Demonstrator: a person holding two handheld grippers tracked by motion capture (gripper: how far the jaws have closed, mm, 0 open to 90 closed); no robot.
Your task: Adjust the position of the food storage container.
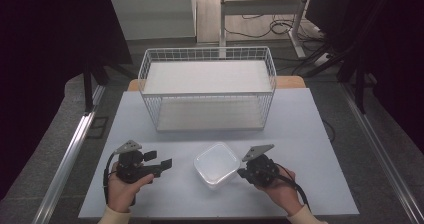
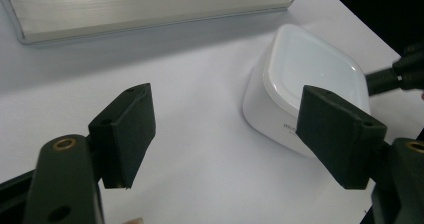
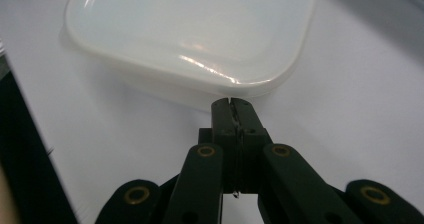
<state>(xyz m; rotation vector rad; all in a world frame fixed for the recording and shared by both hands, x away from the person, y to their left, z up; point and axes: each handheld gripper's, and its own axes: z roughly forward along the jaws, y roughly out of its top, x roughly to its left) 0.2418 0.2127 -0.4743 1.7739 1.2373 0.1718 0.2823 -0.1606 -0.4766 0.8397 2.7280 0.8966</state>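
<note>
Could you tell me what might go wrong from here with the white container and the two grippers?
1. The right gripper is shut, its tips close against the lidded white container's corner; pressing on could shove the container across the table rather than grip it.
2. The left gripper is open and off to the side, so nothing braces the container if it slides.
3. The wire basket stands just behind; a hard push might knock the container into it.

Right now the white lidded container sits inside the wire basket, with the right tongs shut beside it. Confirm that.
Wrong on one count: the container sits on the table in front of the wire basket, as the high view shows. The right tongs are shut beside it.
</note>
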